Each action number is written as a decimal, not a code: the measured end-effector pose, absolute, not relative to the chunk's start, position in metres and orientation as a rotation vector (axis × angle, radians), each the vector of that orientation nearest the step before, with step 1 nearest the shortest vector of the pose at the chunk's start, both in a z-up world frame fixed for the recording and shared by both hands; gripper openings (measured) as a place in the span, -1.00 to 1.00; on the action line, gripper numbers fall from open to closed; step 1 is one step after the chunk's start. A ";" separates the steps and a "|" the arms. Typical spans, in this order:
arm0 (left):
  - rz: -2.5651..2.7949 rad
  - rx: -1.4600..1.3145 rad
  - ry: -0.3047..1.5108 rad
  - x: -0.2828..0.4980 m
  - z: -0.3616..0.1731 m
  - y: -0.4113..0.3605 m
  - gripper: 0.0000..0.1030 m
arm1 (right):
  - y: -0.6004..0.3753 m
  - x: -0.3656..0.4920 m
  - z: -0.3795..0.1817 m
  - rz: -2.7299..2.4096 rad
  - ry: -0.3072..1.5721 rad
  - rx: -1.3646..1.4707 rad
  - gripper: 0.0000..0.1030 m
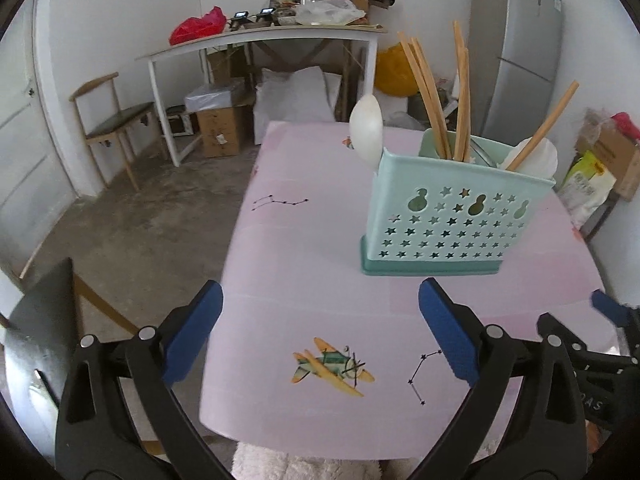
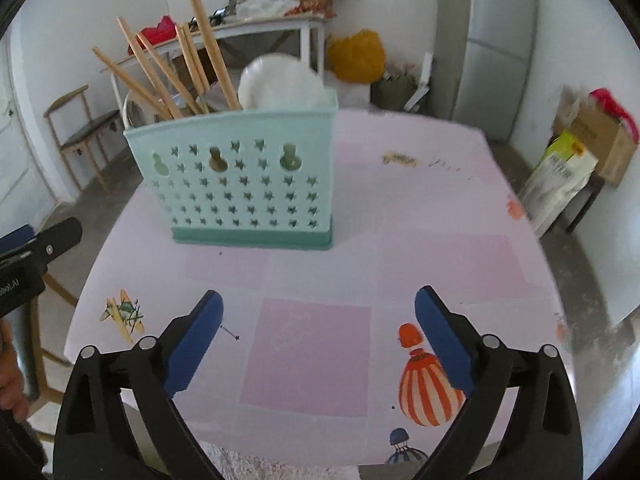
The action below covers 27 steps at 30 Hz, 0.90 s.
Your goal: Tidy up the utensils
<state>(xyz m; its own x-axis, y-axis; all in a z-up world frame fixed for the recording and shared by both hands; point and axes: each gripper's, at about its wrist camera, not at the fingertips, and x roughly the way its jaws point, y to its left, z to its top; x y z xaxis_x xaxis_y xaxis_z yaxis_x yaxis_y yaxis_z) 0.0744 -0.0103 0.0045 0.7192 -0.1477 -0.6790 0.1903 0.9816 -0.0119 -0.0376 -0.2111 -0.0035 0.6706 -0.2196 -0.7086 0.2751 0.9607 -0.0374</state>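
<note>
- Left gripper [image 1: 320,336]: jaws spread wide, nothing between them, above the pink tablecloth [image 1: 304,264].
- Right gripper [image 2: 318,338]: likewise wide apart and empty.
- Mint utensil holder [image 1: 448,216] stands upright on the table ahead, holding wooden chopsticks [image 1: 462,96] and white spoons [image 1: 366,128].
- Nothing lies between grippers and holder.

- Left gripper [image 1: 320,336]: black plastic scissor-style arms bearing two blue padded fingers [image 1: 192,336], jaws spread wide with nothing between them; aimed forward and downward.
- Right gripper [image 2: 318,340]: same black-and-blue build, blue pads [image 2: 444,344] set wide apart, gap empty; likewise tilted downward.
- In the left wrist view, the right gripper's blue tip and black frame enter at 4 o'clock.
- In the right wrist view, the left gripper's black body enters at 9 o'clock; the person's hand [image 2: 10,380] shows at 8 o'clock.
</note>
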 end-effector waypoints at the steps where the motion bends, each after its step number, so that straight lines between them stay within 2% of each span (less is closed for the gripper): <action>1: -0.176 0.071 0.745 0.074 0.006 -0.012 0.83 | -0.209 -0.040 0.001 -0.298 0.771 0.065 0.87; 14: 0.013 0.224 0.741 0.058 0.017 -0.018 0.83 | -0.216 -0.049 0.014 -0.411 0.724 0.047 0.87; 27: 0.067 0.178 0.742 0.055 0.022 -0.005 0.83 | -0.216 -0.049 0.014 -0.418 0.731 0.050 0.87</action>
<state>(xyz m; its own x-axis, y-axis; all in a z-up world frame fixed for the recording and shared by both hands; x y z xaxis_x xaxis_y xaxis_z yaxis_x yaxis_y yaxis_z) 0.0551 -0.0046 0.0220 0.7356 0.1236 -0.6661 0.0025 0.9827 0.1851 -0.0488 -0.2161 0.0142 0.6658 -0.3528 -0.6574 0.3875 0.9165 -0.0993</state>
